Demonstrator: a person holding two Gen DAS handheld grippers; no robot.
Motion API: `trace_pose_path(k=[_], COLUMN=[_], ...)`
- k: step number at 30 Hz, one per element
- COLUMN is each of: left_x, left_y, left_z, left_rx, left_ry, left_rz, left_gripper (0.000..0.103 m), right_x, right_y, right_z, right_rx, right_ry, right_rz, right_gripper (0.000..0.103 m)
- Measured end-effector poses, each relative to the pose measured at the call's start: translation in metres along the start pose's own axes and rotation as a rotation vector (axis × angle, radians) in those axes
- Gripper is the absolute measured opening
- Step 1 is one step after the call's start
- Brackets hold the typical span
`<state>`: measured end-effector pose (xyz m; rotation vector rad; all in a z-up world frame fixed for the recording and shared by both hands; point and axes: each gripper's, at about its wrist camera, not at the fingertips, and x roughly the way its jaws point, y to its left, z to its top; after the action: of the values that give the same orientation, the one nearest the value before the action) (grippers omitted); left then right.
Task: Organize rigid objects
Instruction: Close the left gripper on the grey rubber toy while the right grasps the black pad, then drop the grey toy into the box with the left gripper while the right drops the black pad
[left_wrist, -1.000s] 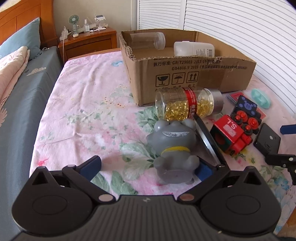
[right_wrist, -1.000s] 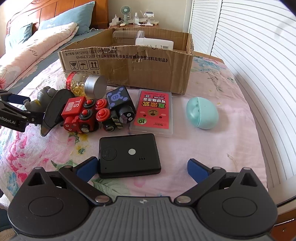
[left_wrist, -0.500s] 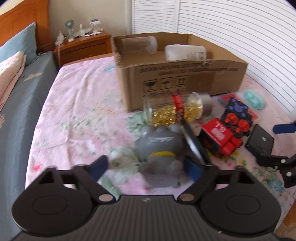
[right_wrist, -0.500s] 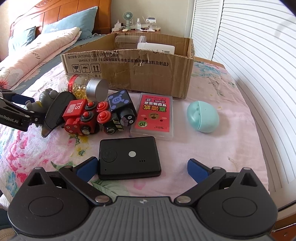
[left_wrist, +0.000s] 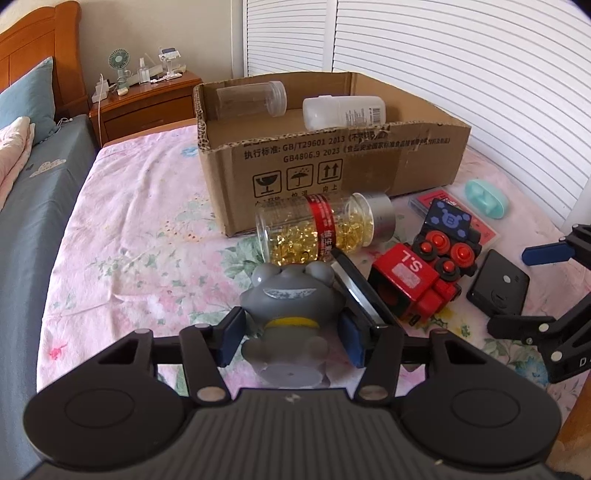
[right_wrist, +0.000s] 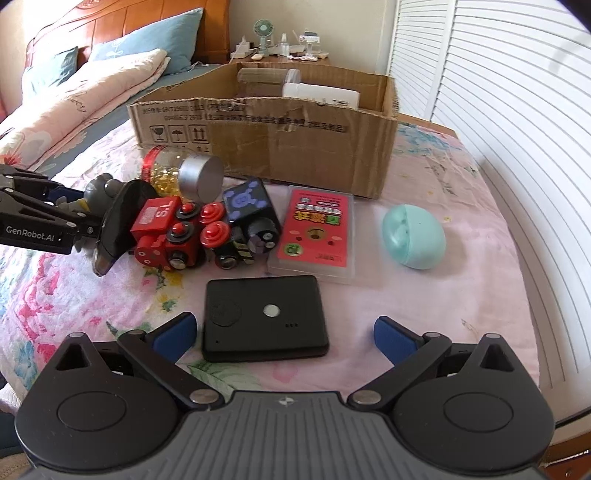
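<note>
My left gripper (left_wrist: 290, 341) is shut on a grey toy figure (left_wrist: 291, 306) with a yellow collar, which stands on the floral bedsheet; the figure also shows in the right wrist view (right_wrist: 99, 192). My right gripper (right_wrist: 283, 334) is open around a flat black device (right_wrist: 264, 317) lying on the sheet. A cardboard box (left_wrist: 332, 173) stands behind, holding a clear jar (left_wrist: 255, 98) and a white bottle (left_wrist: 343, 110). A jar of gold capsules (left_wrist: 321, 227) lies on its side in front of the box.
A red toy train (right_wrist: 173, 232), a black and blue block toy (right_wrist: 247, 214), a red card pack (right_wrist: 317, 229) and a teal egg-shaped case (right_wrist: 413, 236) lie near the box. A dark oval mirror (right_wrist: 118, 225) leans by the figure. A nightstand (left_wrist: 144, 103) stands behind.
My left gripper has moved forward and its jaws have closed from wide open onto the grey toy figure. My right gripper has stayed open over the black device.
</note>
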<state>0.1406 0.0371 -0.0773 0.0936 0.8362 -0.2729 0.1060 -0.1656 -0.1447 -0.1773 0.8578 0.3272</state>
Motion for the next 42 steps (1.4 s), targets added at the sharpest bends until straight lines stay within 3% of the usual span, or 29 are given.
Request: trace_pose_path(k=[3,11,17,31,42], left_x=[0.000,0.000,-0.007,-0.032,-0.064], left_y=[0.000,0.005,0.010,0.015,0.016], left_z=[0.000,0.002,0.004,0.009,0.027], left_rx=[-0.001,-0.007,0.013,0.069,0.082], left_ry=[-0.003,0.006,0.026,0.034,-0.034], left_rz=[0.001,-0.017,-0.027,-0.020,-0.051], left_gripper=[0.054,0.050,0.042,0.039,0.039], right_x=[0.002,-0.001,-0.004,-0.027,-0.044], right_y=[0.007,0.011,0.011,0.006,0.004], right_z=[0.004,0.012,0.014,0.025,0.039], right_rx=[-0.027,-0.051,-0.066,-0.107,-0.109], right_ry=[-0.008,0.008,0.033,0.006,-0.032], right_rz=[0.019,0.033,0.048,0.055,0.079], right_gripper=[0.098,0.074,0.074,0.074,0.074])
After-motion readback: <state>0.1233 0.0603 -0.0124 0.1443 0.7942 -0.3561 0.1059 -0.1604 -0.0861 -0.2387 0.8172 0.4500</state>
